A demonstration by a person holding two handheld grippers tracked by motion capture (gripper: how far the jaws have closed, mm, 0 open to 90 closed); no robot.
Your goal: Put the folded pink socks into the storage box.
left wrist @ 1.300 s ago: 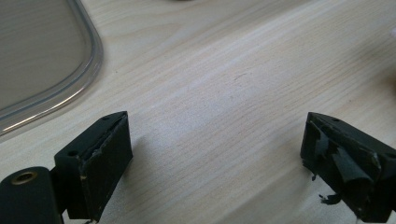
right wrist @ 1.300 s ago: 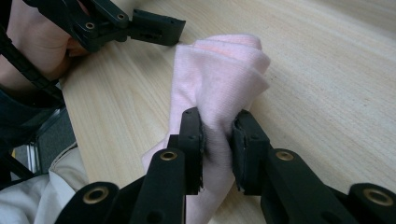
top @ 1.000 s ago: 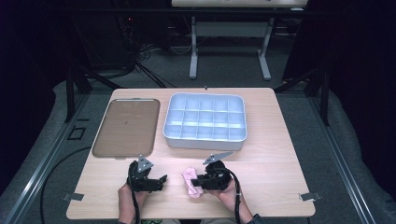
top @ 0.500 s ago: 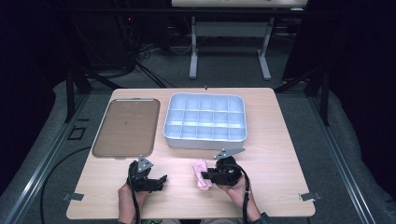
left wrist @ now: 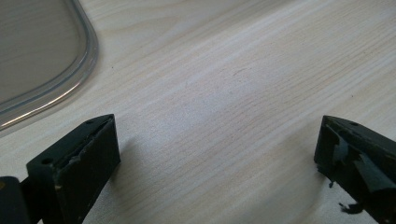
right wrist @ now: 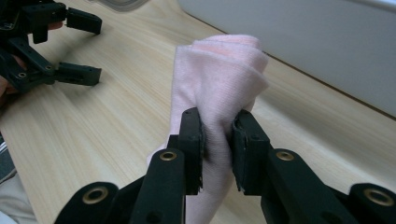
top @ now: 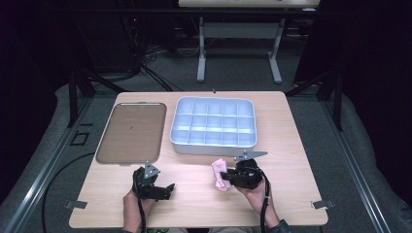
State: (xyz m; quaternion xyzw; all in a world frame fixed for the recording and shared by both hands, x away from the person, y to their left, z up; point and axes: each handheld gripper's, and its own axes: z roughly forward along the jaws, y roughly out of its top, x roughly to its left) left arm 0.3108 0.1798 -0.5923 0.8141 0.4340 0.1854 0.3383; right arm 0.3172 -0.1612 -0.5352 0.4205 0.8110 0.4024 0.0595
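Two tongs differ: the left tongs (top: 167,188) have just opened empty, the right tongs (right wrist: 217,135) carry the pinched cloth (right wrist: 219,79) trayward.

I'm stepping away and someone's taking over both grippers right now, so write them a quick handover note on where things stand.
Right gripper: shut on the pink cloth, holding it bunched just in front of the compartment tray.
Left gripper: open, nothing between its fingers; its jaws have just been opening. It sits low over the table, near the flat brown tray.
Done: the cloth is picked up, and only the right gripper grips it.
Left: I can't tell where the cloth goes. The compartments look empty, so that tray seems the likeliest destination.
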